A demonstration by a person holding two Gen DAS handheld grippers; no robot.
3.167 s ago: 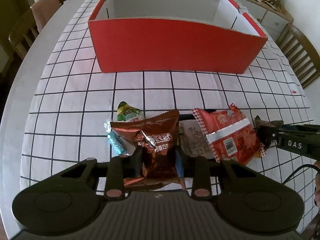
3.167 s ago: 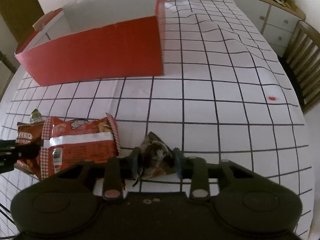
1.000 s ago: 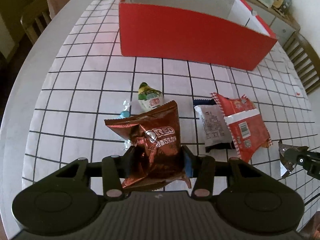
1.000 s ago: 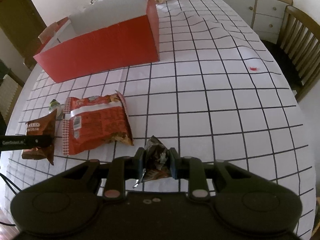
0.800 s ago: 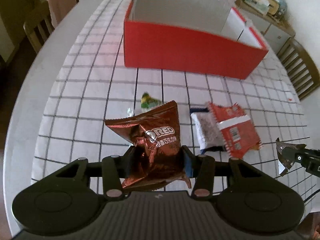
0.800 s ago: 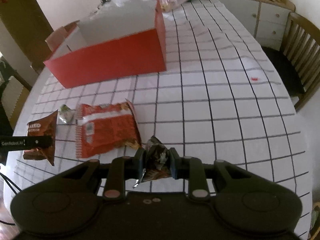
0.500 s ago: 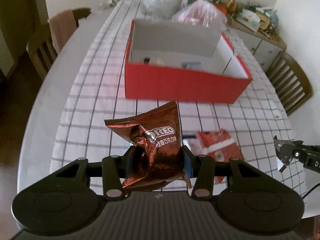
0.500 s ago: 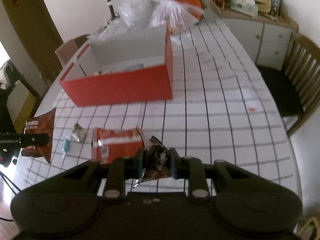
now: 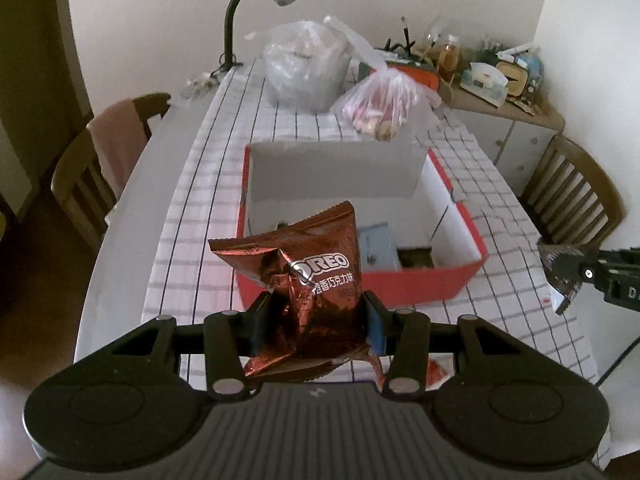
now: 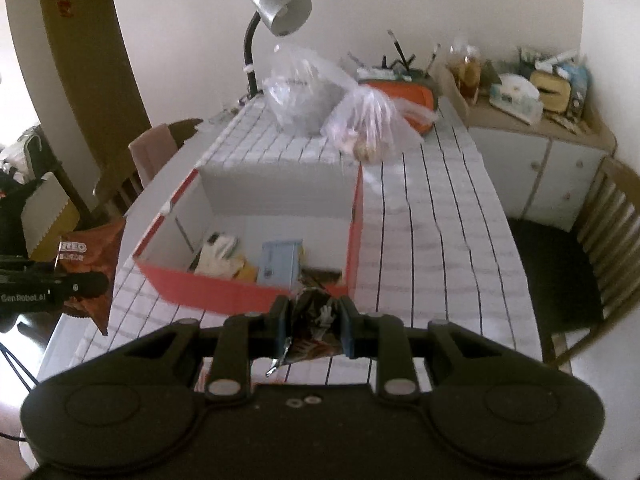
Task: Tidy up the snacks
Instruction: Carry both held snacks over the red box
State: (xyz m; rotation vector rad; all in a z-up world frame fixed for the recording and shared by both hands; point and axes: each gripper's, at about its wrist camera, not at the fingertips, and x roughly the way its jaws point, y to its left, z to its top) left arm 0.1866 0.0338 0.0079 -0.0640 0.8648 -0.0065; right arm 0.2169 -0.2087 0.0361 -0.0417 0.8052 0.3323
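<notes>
Left wrist view: my left gripper [image 9: 316, 320] jaws pinch the Oreo bag [image 9: 308, 288]; red box [image 9: 360, 280] at 12 o'clock. Right gripper [image 10: 314, 326] jaws pinch a dark wrapper [image 10: 314, 320].

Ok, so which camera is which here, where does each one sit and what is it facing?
Left wrist: sits on the left hand-held gripper, looking down at the red box; its fingers clamp an Oreo bag, and the right hand-held gripper pokes in at right.
Right wrist: sits on the right hand-held gripper, facing the same box from its other side; its fingers pinch a small dark wrapper.
Shared: box, lamp, plastic bags, checked tablecloth.
</notes>
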